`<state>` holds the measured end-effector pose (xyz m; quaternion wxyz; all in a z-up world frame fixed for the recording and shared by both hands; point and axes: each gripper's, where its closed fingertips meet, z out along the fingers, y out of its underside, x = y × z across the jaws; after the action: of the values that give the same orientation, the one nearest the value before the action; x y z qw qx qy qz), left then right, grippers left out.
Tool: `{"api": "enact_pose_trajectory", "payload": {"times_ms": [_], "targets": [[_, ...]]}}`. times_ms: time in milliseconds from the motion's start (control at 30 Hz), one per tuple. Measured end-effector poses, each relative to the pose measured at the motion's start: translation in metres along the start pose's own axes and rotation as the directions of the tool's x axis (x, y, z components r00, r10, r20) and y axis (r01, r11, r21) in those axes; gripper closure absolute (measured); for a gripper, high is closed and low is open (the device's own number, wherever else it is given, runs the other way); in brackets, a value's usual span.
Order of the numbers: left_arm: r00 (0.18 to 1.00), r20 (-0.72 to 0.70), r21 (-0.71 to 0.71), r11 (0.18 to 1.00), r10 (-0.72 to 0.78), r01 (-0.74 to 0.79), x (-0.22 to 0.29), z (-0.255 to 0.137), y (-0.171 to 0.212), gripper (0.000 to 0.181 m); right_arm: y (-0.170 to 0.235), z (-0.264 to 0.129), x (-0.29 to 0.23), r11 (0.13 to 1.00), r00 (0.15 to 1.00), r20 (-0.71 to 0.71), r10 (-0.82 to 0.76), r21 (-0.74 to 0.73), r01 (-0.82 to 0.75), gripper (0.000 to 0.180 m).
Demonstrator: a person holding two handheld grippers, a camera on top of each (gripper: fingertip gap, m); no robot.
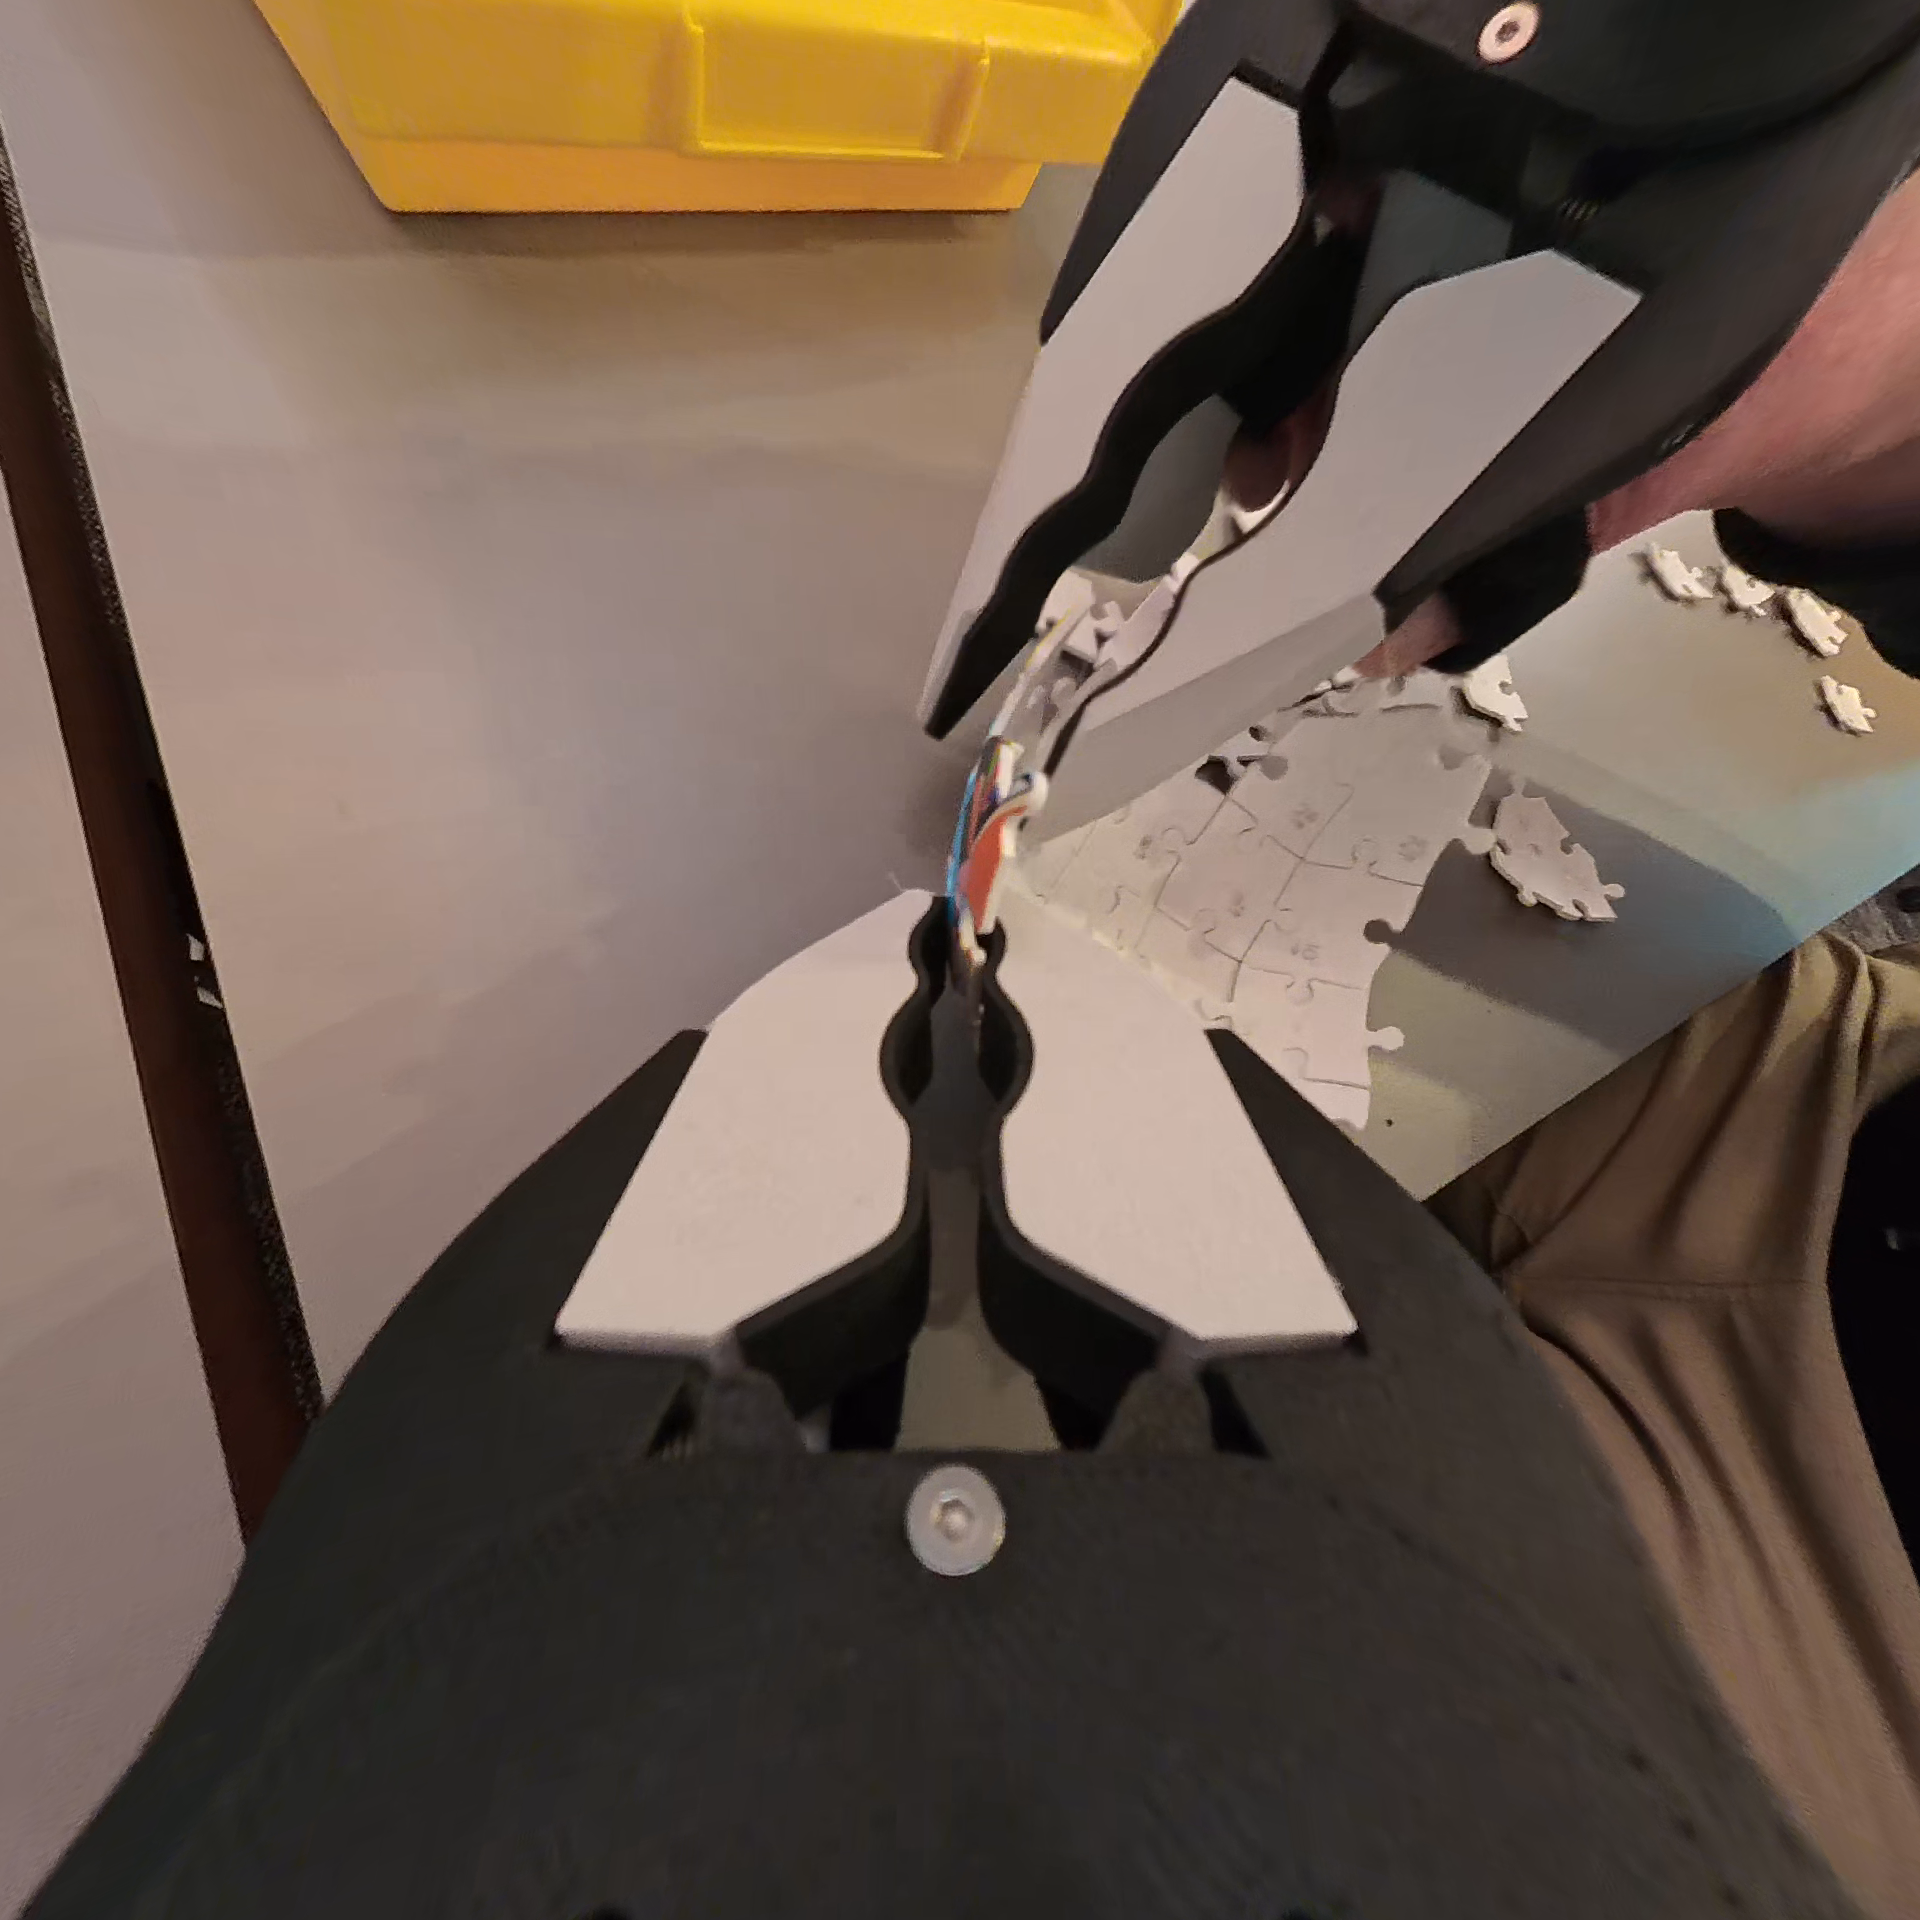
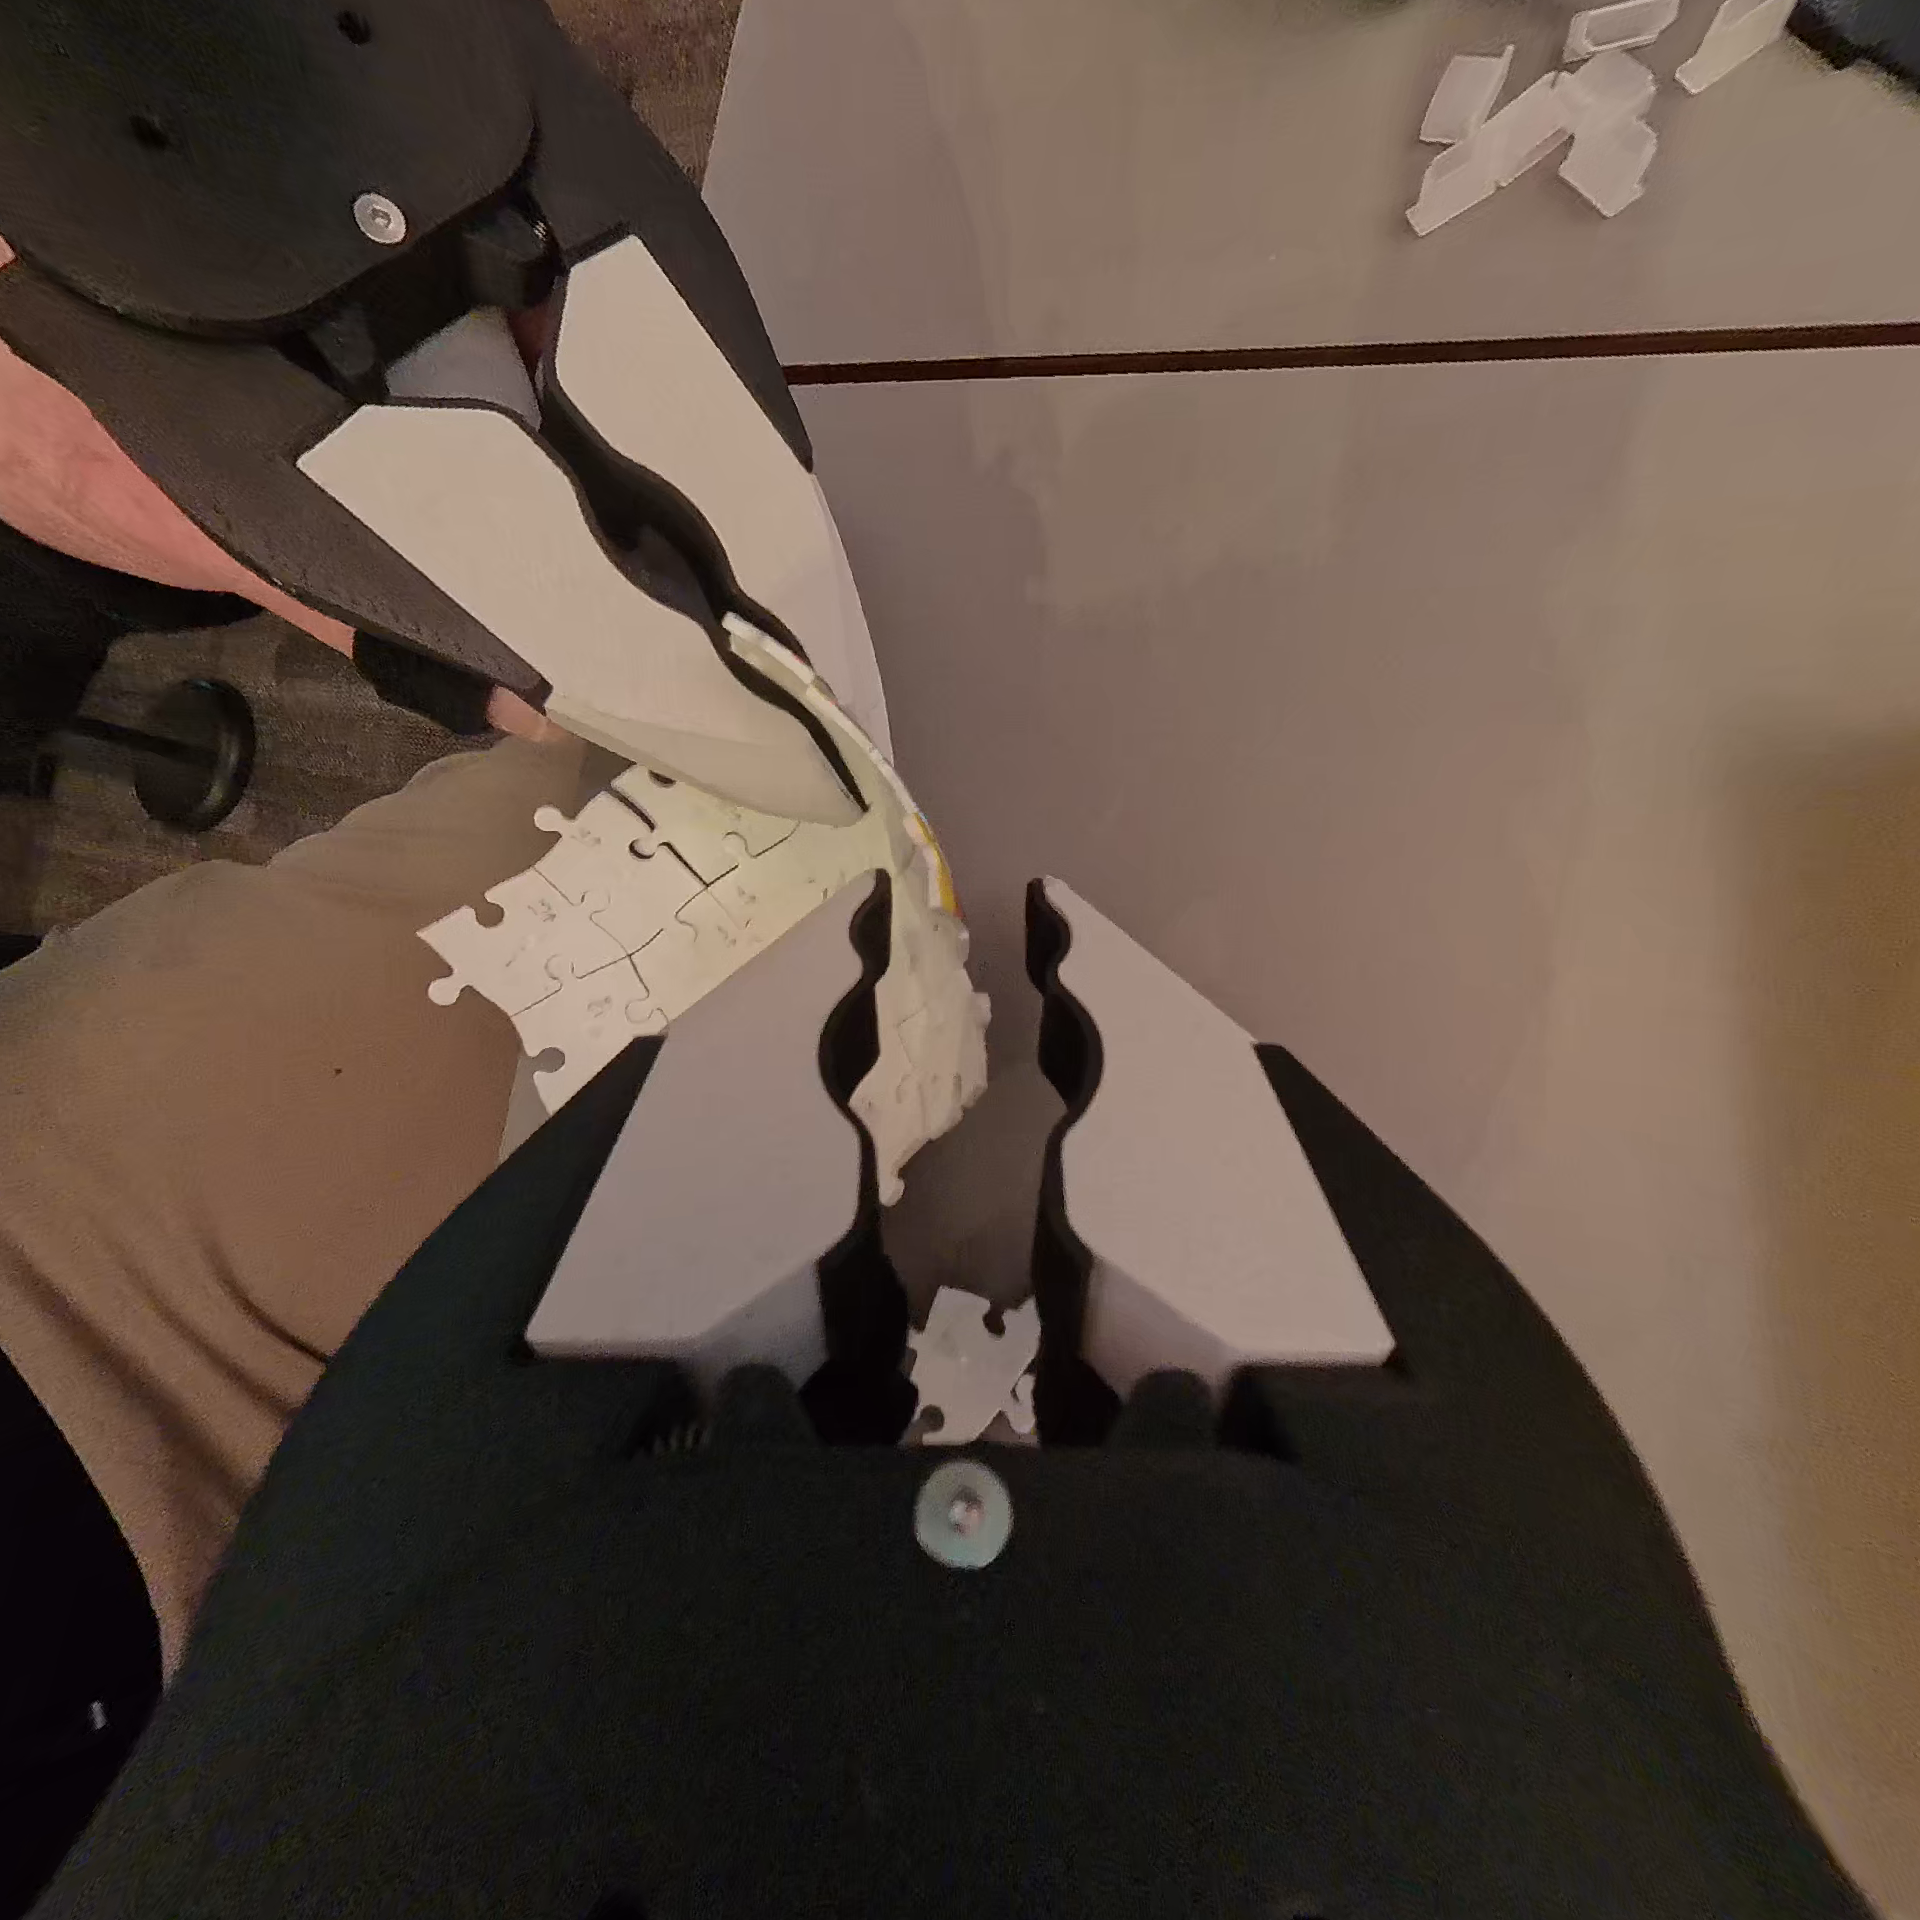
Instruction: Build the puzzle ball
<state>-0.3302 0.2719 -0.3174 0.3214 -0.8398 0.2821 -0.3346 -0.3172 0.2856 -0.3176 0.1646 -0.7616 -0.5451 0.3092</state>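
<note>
A curved, partly built puzzle ball shell [image 1: 1278,883] is white inside and coloured along its outer edge. It is held up over the grey table [image 1: 520,623]. My left gripper [image 1: 961,920] is shut on the shell's edge. In the right wrist view it shows at the upper left [image 2: 847,800], clamped on the same shell [image 2: 623,925]. My right gripper [image 2: 956,894] is open, and the shell's edge lies between its fingers, against the left one. It comes in from the upper right in the left wrist view [image 1: 1003,748].
Loose white puzzle pieces [image 1: 1558,862] lie on the table near the shell, and one [image 2: 971,1361] lies under my right gripper. A yellow bin [image 1: 675,94] stands at the far side. Clear plastic parts [image 2: 1538,135] lie farther off. A person's tan clothing [image 1: 1662,1403] is close by. My two grippers' fingertips are within a few centimetres of each other.
</note>
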Motion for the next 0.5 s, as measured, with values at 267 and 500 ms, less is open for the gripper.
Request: {"api": "enact_pose_trajectory", "payload": {"times_ms": [267, 500], "targets": [[1.0, -0.006, -0.002, 1.0, -0.004, 0.004, -0.0004, 0.0024, 0.001, 0.178, -0.002, 0.009, -0.0018, 1.0, 1.0, 0.014, -0.018, -0.01, 0.018, 0.167], [1.0, -0.009, 0.004, 1.0, -0.003, 0.003, -0.0003, 0.0028, -0.0002, 0.178, -0.0018, 0.0071, -0.003, 1.0, 0.999, 0.039, -0.024, 0.002, 0.024, 0.17]]}}
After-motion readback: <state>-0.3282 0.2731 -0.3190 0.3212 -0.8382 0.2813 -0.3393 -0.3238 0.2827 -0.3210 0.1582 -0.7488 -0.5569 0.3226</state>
